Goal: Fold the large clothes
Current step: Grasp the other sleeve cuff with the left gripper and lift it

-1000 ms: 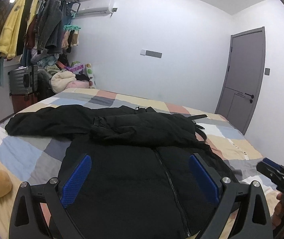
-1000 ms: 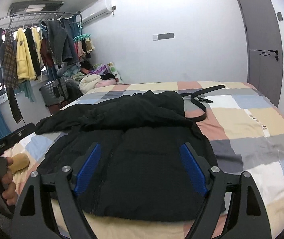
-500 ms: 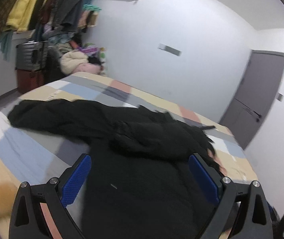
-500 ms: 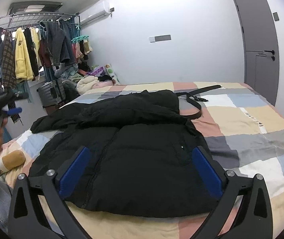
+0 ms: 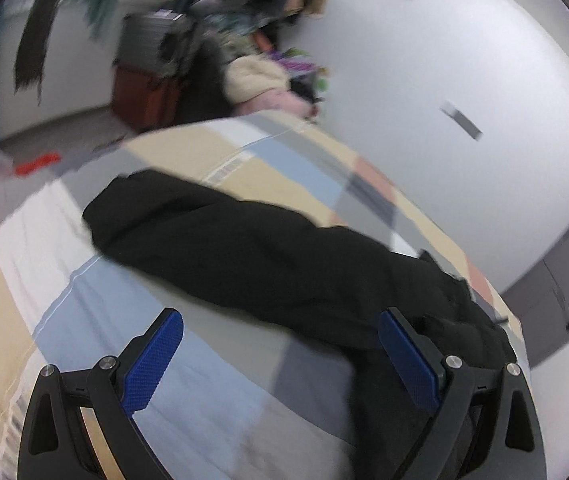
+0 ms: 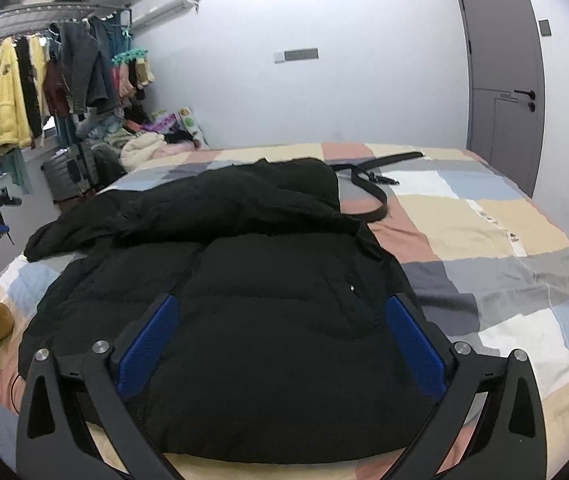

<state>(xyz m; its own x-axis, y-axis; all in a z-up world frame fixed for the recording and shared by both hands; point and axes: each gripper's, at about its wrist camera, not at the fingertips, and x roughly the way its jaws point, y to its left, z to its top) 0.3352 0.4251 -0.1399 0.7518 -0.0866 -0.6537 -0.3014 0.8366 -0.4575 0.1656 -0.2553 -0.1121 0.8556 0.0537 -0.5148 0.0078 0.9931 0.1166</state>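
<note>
Both grippers' fingers spread, empty; right view alone shows black jacket (image 6: 268,280) body, belt (image 6: 368,184); left view, sleeve.

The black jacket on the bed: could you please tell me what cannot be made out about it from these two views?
- Left wrist view: motion blur smears the black jacket; seams and the sleeve's cuff are unreadable.
- Left wrist view: the jacket's body is cut off behind the left gripper and the lower edge.
- Right wrist view: the right gripper covers part of the hem.
- Right wrist view: the far sleeve and collar are lost among black folds.
</note>
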